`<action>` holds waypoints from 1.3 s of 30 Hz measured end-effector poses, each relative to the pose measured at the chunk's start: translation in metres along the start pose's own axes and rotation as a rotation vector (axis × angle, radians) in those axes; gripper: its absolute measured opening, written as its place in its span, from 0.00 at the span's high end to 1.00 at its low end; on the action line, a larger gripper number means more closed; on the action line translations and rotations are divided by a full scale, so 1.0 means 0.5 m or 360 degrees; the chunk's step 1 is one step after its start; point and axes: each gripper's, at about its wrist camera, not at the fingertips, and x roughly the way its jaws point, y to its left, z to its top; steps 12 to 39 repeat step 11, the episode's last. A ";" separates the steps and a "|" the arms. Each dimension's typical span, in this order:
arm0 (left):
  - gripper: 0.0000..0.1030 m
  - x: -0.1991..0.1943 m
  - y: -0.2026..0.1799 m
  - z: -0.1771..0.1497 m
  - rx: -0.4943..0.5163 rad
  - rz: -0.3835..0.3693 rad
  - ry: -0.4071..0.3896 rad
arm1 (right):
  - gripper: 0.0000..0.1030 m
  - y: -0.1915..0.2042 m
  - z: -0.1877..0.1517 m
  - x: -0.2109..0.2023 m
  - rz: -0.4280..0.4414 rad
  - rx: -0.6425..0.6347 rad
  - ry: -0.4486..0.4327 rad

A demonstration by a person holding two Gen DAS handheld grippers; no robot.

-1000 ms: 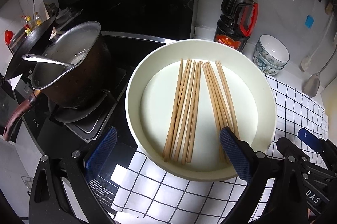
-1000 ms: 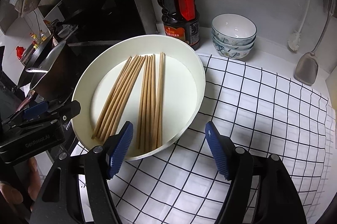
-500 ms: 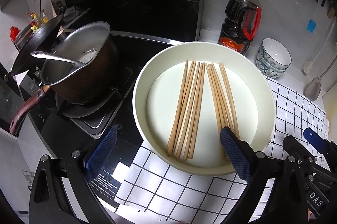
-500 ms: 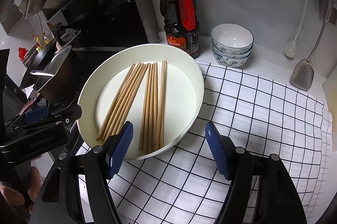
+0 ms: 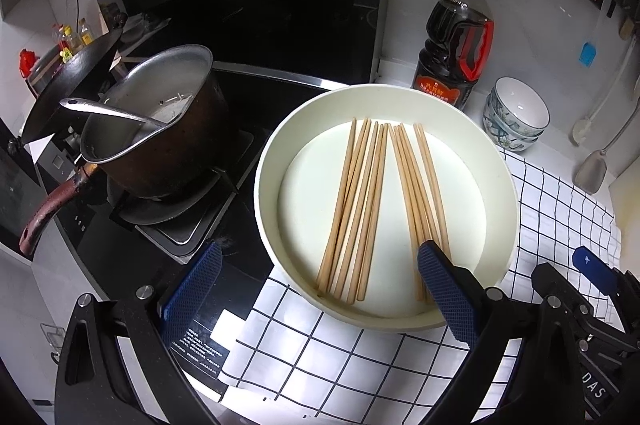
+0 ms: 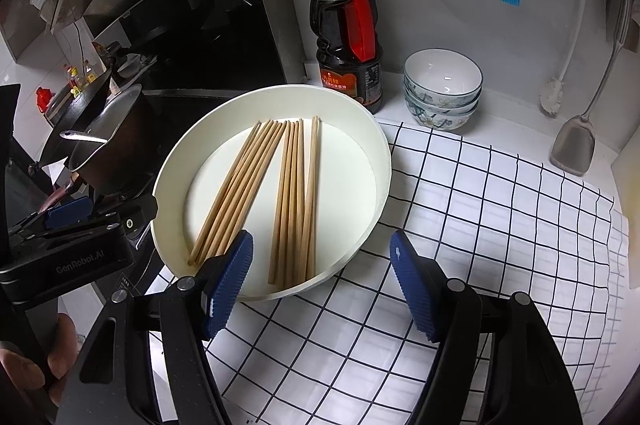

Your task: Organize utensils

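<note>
Checked cloth (image 6: 480, 209) covers the counter beside the stove, and the white tray (image 6: 372, 153) at its left edge holds wooden chopsticks (image 6: 292, 193) in two fanned bundles. Both the left gripper (image 5: 316, 289) and right gripper (image 6: 320, 277) hover wide open, holding nothing. Pinching one bundle carelessly could scatter loose sticks or nudge the tray towards the stove.

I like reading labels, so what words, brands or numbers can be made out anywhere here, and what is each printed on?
"GenRobot.AI": on the black body of the left hand-held gripper.
"DAS": partial letters on the right hand-held gripper's body, rest cut off.
Soy sauce bottle: red label with characters, too blurred to read.
Black card at the stove's edge: white print, too small to read.
Stove panel: tiny marks, unreadable.
</note>
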 end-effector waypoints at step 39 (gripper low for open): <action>0.06 0.003 0.002 0.000 -0.0014 0.0004 0.0025 | 0.34 0.005 -0.006 -0.004 0.0002 0.0001 0.0004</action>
